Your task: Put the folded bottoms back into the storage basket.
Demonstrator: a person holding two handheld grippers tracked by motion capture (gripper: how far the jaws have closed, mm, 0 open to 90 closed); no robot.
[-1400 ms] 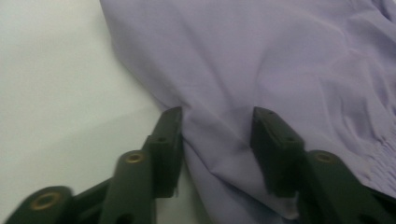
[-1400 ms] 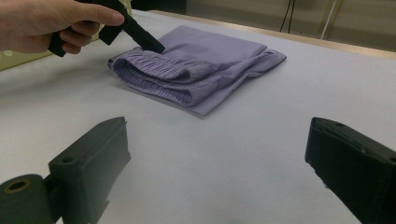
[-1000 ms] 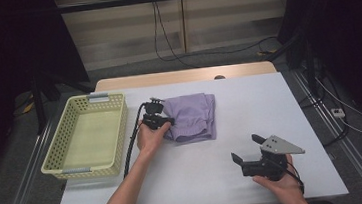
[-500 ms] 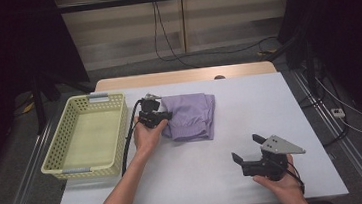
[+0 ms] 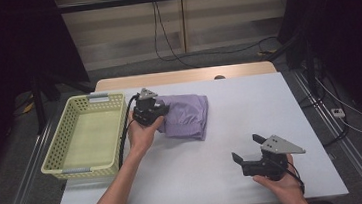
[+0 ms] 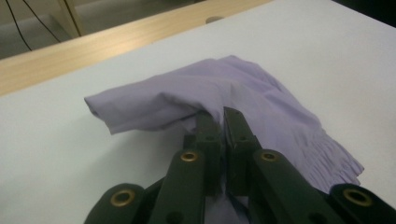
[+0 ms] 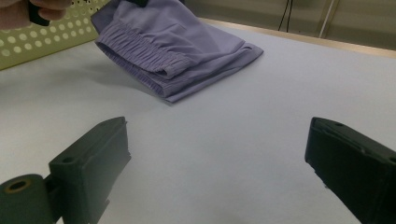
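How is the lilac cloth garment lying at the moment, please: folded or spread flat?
Folded. The lilac cloth garment lies in doubled layers on the white table, its gathered waistband stacked, one edge pinched by the left gripper.

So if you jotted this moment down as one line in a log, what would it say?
left gripper: shut on purple shorts, edge lifted | right gripper: open, resting on table, holds nothing | basket: at left

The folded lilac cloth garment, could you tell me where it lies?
In the high view the folded lilac cloth garment lies left of the table's centre, right of the yellow perforated plastic basket, its edge pinched by the left gripper.
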